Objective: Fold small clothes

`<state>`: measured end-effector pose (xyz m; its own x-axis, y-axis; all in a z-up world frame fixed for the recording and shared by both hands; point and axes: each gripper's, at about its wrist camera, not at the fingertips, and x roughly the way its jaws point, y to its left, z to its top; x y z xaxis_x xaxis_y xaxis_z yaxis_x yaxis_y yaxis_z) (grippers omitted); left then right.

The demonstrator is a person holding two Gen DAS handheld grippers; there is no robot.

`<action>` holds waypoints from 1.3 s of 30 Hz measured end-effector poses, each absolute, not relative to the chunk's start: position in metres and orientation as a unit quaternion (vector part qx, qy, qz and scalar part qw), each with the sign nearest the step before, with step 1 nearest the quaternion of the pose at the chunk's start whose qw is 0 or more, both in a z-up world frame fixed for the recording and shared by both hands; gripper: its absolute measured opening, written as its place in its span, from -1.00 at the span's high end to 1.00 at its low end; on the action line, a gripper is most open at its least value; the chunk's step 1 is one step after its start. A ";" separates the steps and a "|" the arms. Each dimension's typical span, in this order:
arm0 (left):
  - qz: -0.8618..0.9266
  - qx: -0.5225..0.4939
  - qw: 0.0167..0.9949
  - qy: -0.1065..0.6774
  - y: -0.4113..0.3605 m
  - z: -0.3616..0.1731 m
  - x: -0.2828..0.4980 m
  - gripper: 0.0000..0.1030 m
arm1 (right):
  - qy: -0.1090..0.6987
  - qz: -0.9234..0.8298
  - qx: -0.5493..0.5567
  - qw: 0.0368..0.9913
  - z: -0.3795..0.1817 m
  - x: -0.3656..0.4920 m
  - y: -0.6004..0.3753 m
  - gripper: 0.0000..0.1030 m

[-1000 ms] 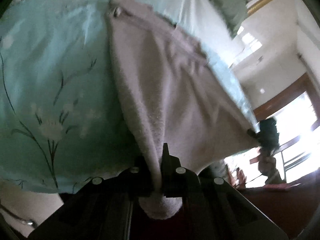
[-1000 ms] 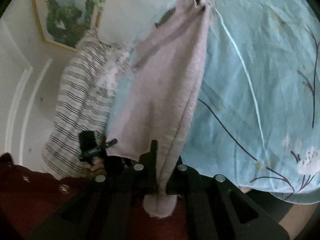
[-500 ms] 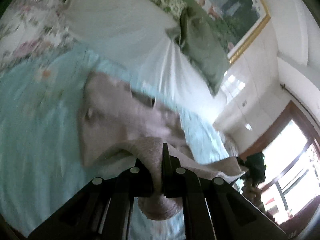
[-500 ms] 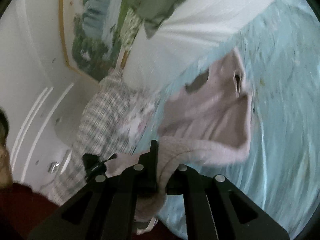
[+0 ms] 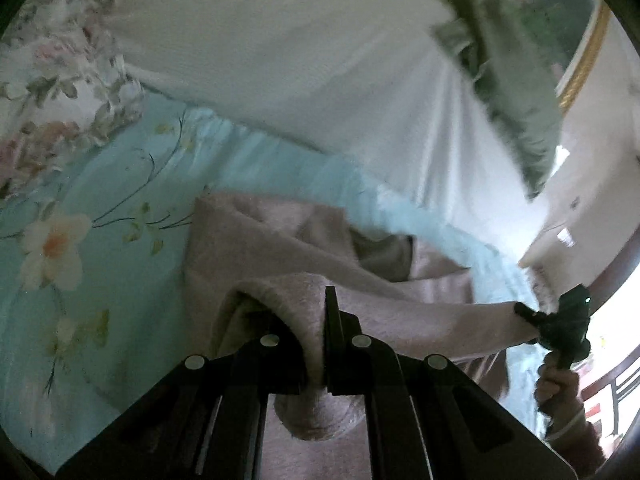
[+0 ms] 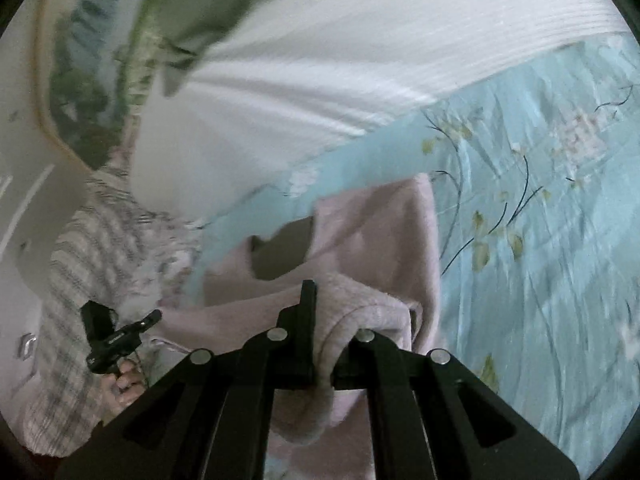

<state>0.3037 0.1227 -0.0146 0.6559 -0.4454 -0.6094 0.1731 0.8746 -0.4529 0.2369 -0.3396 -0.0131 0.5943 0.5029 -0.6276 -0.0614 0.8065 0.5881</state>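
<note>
Carried since a second ago from hanging stretched over the bed's near edge to a doubled lie farther up the bed, with the near hem of the pink fleece garment (image 5: 280,248) brought over the rest. Left gripper (image 5: 320,320) clamped tight on one corner of that hem, right gripper (image 6: 316,312) clamped likewise on the other, cloth bunched below each pair of fingers. Spread beneath: pale blue floral bedspread (image 5: 100,208). Beyond it, white pillow (image 5: 280,60), green cushion (image 5: 516,120), gilt-framed painting (image 6: 76,80) on a white wall. Striped cloth (image 6: 80,264) heaped at the bed's side.
</note>
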 end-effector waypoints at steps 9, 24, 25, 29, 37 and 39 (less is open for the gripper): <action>-0.111 -0.151 0.881 0.435 0.110 -0.068 0.377 0.82 | 0.494 0.123 0.255 0.822 -0.070 0.292 -0.338 0.83; -0.235 -0.097 0.854 0.454 0.039 -0.074 0.269 -0.06 | 0.485 0.213 0.129 0.838 -0.037 0.213 -0.264 0.09; -0.238 -0.084 0.847 0.468 0.027 -0.082 0.273 -0.06 | 0.504 0.221 0.091 0.830 -0.045 0.217 -0.247 0.11; -0.207 -0.045 0.843 0.495 0.009 -0.099 0.304 0.27 | 0.538 0.187 0.002 0.822 -0.070 0.251 -0.220 0.16; -0.110 -0.064 0.877 0.463 0.042 -0.070 0.400 0.39 | 0.475 0.071 0.107 0.871 -0.057 0.333 -0.281 0.17; -0.081 -0.102 0.883 0.450 0.066 -0.065 0.411 0.37 | 0.438 0.030 0.144 0.887 -0.044 0.329 -0.299 0.12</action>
<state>0.4109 0.0656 -0.0647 0.5813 -0.2344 -0.7792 0.0513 0.9663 -0.2524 0.3294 -0.2985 -0.0439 0.6153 0.1796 -0.7676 0.0717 0.9569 0.2814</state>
